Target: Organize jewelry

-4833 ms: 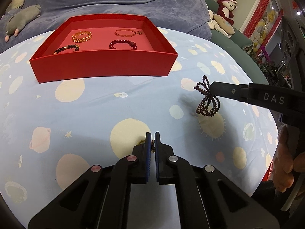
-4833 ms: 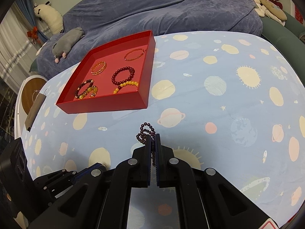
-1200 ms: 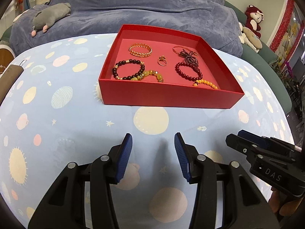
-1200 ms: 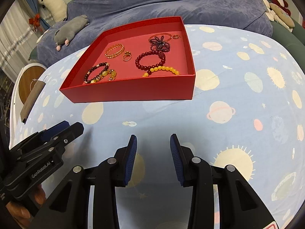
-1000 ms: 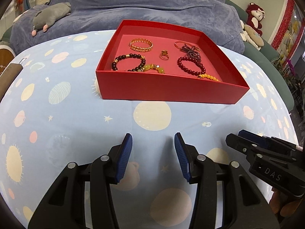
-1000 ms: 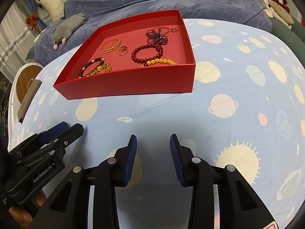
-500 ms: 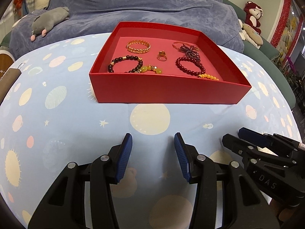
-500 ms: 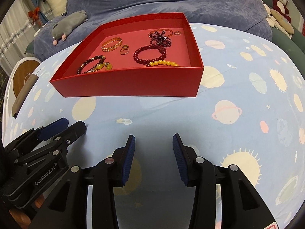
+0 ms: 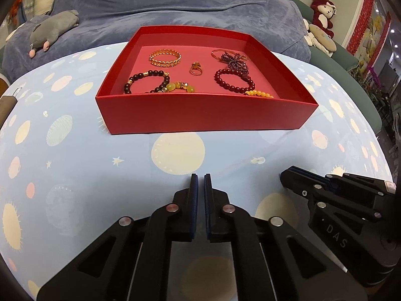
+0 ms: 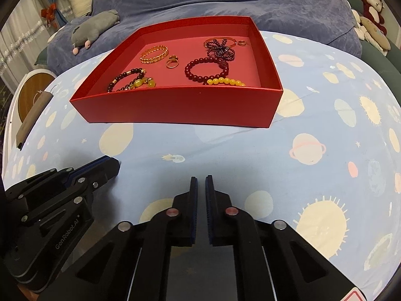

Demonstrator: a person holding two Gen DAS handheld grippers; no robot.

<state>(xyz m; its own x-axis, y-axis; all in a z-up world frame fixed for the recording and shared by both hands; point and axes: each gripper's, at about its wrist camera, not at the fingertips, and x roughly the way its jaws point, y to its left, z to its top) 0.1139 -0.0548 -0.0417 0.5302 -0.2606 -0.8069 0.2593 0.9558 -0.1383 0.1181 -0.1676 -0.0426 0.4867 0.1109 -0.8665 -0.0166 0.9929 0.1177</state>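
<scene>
Planet-print tablecloth (image 9: 75, 165): red tray (image 9: 205, 115) holding gold bangle (image 9: 165, 58), ring (image 9: 196, 68), beaded bracelets (image 9: 234, 81). Left gripper (image 9: 200, 178), right gripper (image 10: 201, 180) nearly closed, empty.

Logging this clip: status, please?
Left tool and right tool shut, empty, short of the red tray. Bracelets and ring inside. Nothing blocking.

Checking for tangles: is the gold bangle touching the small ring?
Apart. The left wrist view shows bare pink floor between the gold bangle and the ring; the right wrist view agrees.
</scene>
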